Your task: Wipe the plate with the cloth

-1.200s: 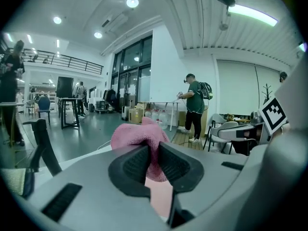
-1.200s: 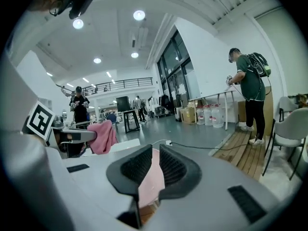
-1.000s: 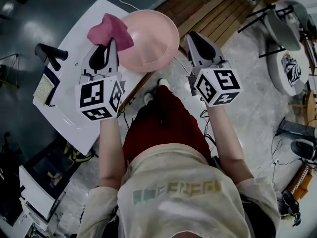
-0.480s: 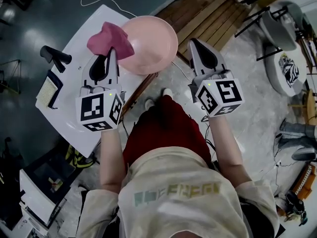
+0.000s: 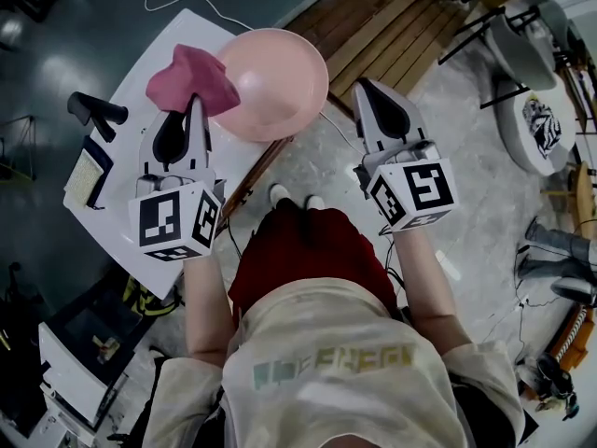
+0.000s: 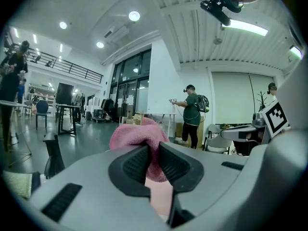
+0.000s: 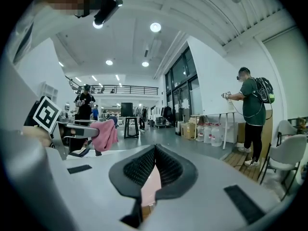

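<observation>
The left tongs (image 5: 194,103) are clenching the cloth (image 5: 189,77). In the left gripper view, the tongs (image 6: 153,150) are pinching a pink fold (image 6: 138,137) between their black pads, and the rest of it is bulging out above the tips. In the head view, the cloth is sitting at the left rim of the plate (image 5: 275,84) and overlapping it. Whether it is pressing on the plate is not clear.

The right tongs (image 5: 362,87) are reaching toward the plate's right side. In the right gripper view, they (image 7: 154,154) are gripping a thin pink edge (image 7: 152,186) between the ribbed pads, which looks like the plate's rim seen edge-on. The pad tips are meeting above it. The same view is showing the cloth (image 7: 105,134) off to the left, hanging from the other tongs.

The plate is lying partly over the near edge of the white desk (image 5: 173,35) and partly over the floor beyond it. Whether it is resting on the desk cannot be told. A black handle-like object (image 5: 95,109) is lying on the desk's left side, well apart from the cloth.
</observation>
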`<state>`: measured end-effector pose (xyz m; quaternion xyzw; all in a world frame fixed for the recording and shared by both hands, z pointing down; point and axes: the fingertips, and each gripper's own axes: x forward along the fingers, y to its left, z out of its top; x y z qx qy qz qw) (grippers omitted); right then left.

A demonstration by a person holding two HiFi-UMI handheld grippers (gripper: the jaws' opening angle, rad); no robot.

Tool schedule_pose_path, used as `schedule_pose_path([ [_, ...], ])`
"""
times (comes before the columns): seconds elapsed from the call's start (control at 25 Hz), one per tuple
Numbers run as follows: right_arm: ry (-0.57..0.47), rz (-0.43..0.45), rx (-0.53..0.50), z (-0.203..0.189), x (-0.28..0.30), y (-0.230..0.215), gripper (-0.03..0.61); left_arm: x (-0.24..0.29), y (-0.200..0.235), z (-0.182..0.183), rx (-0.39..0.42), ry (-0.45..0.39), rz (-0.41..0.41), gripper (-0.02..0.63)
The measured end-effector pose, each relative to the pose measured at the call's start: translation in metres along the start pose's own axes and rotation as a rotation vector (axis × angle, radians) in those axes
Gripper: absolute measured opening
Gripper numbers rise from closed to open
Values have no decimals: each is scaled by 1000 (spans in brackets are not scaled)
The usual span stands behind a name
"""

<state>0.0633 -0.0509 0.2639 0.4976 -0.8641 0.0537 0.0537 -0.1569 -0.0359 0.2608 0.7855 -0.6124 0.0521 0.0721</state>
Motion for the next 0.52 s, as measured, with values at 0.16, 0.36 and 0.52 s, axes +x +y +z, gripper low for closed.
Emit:
schedule_pose_path([
  [0.16, -9, 13, 38, 2, -4, -5, 38, -3, -6, 0, 1, 0, 6, 61],
  [0.36, -14, 24, 40, 3, -13, -7, 38, -11, -14, -1, 9, 3, 17, 60],
  [0.52, -21, 29, 29, 2, -25, -7, 38, -21, -20, -2, 7, -4, 34, 60],
])
